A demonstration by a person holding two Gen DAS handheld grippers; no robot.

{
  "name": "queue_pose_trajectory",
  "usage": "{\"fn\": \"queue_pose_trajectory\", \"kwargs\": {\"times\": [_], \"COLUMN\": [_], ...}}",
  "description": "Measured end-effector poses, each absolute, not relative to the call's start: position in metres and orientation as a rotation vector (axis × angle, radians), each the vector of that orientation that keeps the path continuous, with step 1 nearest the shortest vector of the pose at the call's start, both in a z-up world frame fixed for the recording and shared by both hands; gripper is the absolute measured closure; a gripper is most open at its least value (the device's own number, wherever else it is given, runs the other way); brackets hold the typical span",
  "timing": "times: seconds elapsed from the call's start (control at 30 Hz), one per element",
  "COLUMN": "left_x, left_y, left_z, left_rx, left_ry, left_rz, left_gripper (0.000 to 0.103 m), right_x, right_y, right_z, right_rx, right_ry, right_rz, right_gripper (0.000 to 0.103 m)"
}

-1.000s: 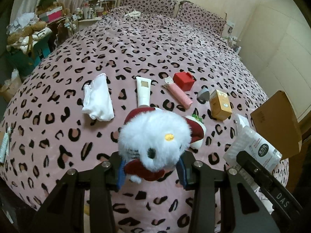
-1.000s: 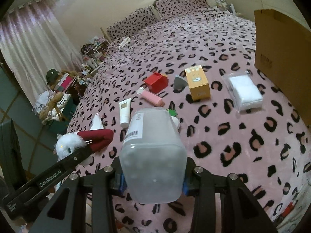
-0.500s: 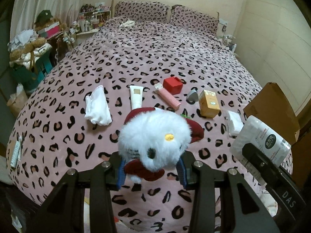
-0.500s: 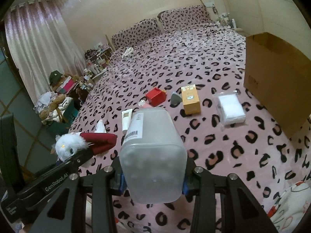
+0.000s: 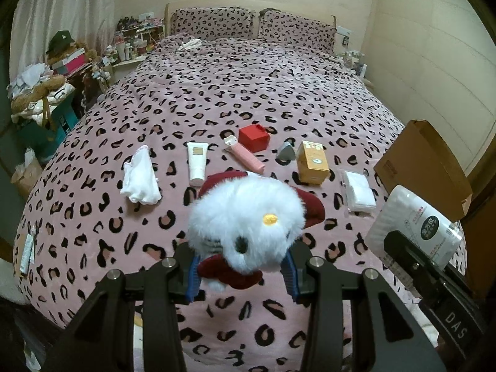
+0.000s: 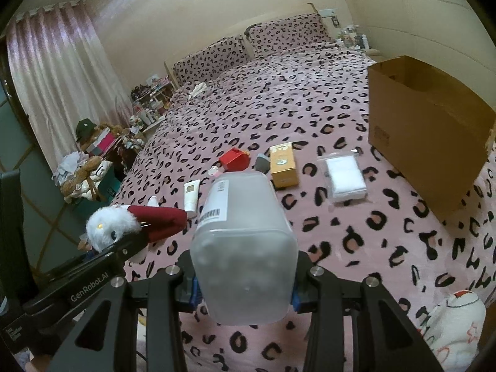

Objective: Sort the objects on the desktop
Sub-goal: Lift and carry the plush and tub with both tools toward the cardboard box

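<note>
My left gripper [image 5: 243,277] is shut on a white plush toy [image 5: 248,223] with a dark red hat, held above the near end of the leopard-print bed [image 5: 248,93]. My right gripper [image 6: 245,285] is shut on a translucent plastic pack [image 6: 243,248] with a barcode label; in the left wrist view that pack [image 5: 415,226] shows at the right. The plush toy [image 6: 111,224] appears at the left of the right wrist view. On the bed lie a white cloth [image 5: 139,176], a white tube [image 5: 197,162], a pink stick [image 5: 245,155], a red box [image 5: 254,138], an orange box [image 5: 311,162] and a bagged white pad [image 5: 358,190].
An open cardboard box [image 6: 427,130] stands on the bed's right side. A small grey wedge [image 5: 285,152] lies between the red and orange boxes. Cluttered shelves and bags [image 5: 46,77] line the left of the bed. Another white plush [image 6: 455,325] lies at the near right.
Both grippers have risen and drawn back from the bed with their loads still held; the row of objects now looks smaller and farther, and the cardboard box shows more fully.
</note>
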State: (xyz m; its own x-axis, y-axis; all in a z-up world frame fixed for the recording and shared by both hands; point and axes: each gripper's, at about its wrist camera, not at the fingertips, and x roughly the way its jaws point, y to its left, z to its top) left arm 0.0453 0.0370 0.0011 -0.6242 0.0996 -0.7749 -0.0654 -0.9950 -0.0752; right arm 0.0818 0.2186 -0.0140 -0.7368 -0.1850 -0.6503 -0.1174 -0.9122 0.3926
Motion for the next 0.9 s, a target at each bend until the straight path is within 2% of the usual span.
{"fn": "queue_pose_trajectory", "kwargs": {"times": [0.9], "left_x": [0.042], "left_y": [0.105], "left_z": [-0.006], "left_rx": [-1.319], "left_ry": [0.042], "left_rz": [2.653], "left_gripper": [0.06], "right_x": [0.106], "right_y": [0.285], "right_z": [-0.011], "right_rx": [1.107], "right_ry": [-0.775], "right_rz": [-2.912], "right_gripper": [0.062]}}
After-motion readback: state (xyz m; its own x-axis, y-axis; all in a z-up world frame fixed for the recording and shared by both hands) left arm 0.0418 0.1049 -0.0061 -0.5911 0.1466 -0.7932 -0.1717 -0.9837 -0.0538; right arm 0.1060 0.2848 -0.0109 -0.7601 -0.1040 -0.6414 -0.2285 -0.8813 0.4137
